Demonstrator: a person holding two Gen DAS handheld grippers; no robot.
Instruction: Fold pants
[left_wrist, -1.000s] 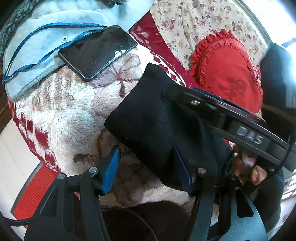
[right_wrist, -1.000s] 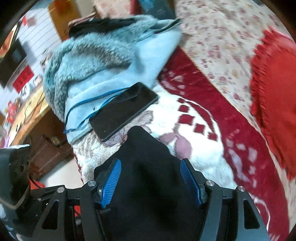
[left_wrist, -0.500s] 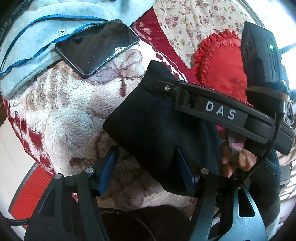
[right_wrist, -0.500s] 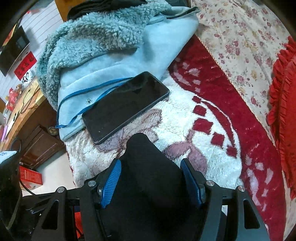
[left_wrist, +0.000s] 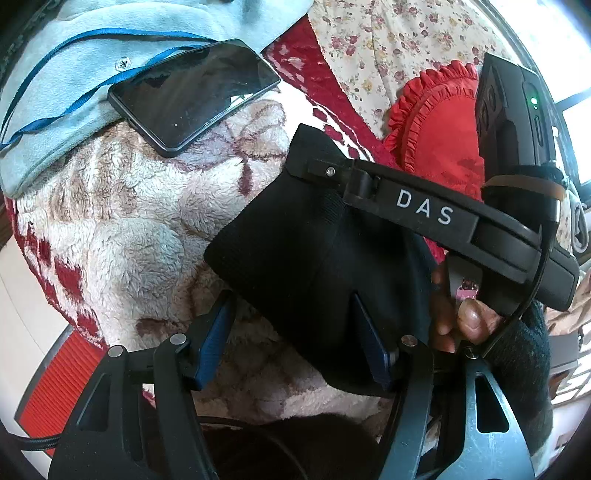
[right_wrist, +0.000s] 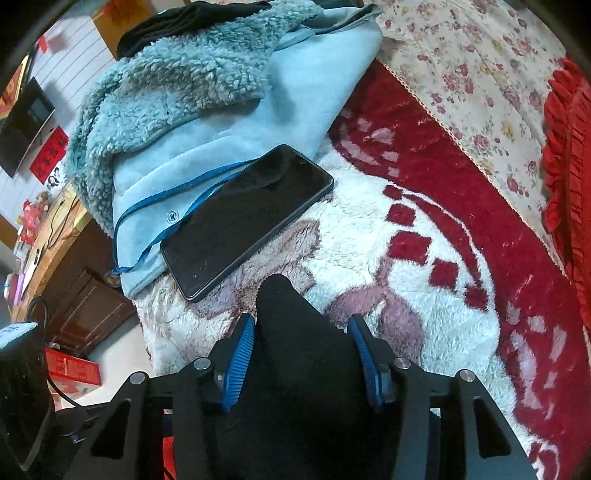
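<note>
The black pants (left_wrist: 295, 254) lie folded into a thick bundle on a white and red fleece blanket (left_wrist: 122, 236). My left gripper (left_wrist: 295, 339) is open, its blue pads wide apart at the bundle's near edge. My right gripper (right_wrist: 301, 354) is open too, its pads either side of the black cloth (right_wrist: 291, 332), whose corner pokes up between them. In the left wrist view the right gripper's black body marked DAS (left_wrist: 424, 210) lies across the top of the bundle, with the hand (left_wrist: 461, 317) that holds it.
A black phone (left_wrist: 192, 92) lies on the blanket by a light blue fleece jacket (right_wrist: 221, 122) with a blue cord. A red heart-shaped cushion (left_wrist: 439, 133) rests on a floral sheet (right_wrist: 480, 74). The bed edge and floor (left_wrist: 22, 314) are at the left.
The right gripper has pushed forward over the bundle toward the phone and tilted down. The left gripper has barely moved. Both stay open.
</note>
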